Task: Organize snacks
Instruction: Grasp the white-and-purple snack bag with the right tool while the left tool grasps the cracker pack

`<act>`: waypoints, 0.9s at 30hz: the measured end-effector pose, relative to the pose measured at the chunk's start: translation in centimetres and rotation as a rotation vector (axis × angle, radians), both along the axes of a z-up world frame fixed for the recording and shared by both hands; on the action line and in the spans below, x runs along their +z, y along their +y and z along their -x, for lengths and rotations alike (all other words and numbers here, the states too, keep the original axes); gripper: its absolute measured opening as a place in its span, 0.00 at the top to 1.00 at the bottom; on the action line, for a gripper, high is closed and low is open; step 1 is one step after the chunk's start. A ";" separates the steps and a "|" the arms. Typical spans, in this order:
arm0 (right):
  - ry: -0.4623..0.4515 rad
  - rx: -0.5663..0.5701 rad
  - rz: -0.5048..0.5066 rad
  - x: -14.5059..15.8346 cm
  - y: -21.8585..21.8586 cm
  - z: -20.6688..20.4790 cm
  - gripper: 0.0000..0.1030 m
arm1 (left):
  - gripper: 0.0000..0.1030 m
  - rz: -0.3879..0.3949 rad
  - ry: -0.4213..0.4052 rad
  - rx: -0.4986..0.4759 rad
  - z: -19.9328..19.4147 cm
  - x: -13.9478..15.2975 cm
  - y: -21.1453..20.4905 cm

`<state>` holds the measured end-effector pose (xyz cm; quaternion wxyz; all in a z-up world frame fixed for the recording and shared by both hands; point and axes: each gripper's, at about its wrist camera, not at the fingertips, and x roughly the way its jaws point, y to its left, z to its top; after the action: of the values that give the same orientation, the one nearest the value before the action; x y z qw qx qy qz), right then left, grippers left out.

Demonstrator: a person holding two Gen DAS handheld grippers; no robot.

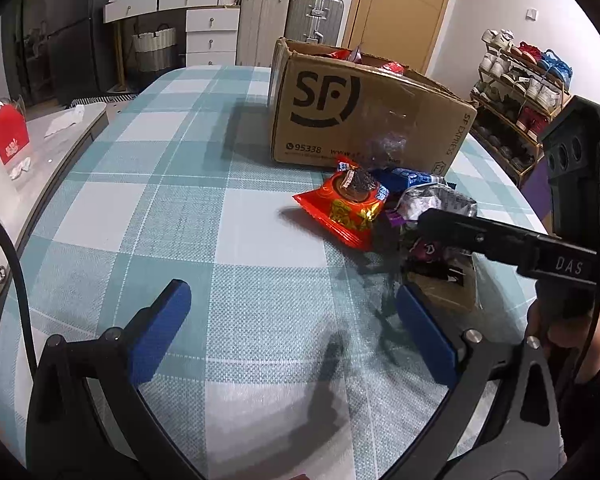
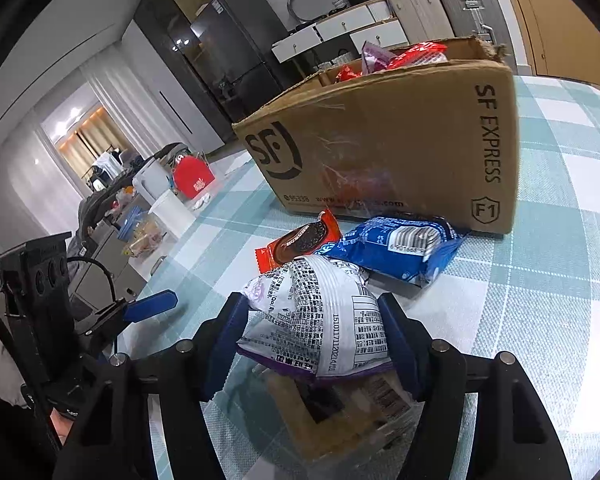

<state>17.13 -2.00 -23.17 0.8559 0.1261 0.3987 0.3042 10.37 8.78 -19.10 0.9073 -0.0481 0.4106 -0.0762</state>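
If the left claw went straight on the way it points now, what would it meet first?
Probably only the checked tablecloth: the left claw is open and empty, angled down at bare cloth. The red snack packet lies further ahead, slightly to the right, though depth is unclear.

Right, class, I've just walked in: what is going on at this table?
A person with a gripper in each hand is sorting snacks beside a cardboard box that already holds some. The right gripper grips a white packet. The left gripper is open over the tablecloth. Red and blue packets still lie out.
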 end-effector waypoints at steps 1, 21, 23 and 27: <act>0.003 -0.002 -0.010 0.0 -0.3 0.1 0.35 | 0.00 0.000 0.001 0.002 0.0 0.0 0.0; -0.065 -0.132 -0.178 2.8 -6.9 4.5 0.37 | 0.00 -0.016 0.086 -0.199 -1.9 -0.2 -7.7; -0.069 -0.148 -0.182 3.2 -8.1 5.1 0.37 | 0.00 -0.057 0.071 -0.240 -2.1 -0.1 -9.4; -0.079 -0.184 -0.178 3.6 -10.1 6.5 0.37 | 0.00 -0.133 0.091 -0.298 -3.2 -1.0 -12.4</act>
<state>10.60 -12.12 -19.54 0.8806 0.2254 0.3229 0.2635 13.55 -3.60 -20.11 0.8676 0.0703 0.4581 -0.1803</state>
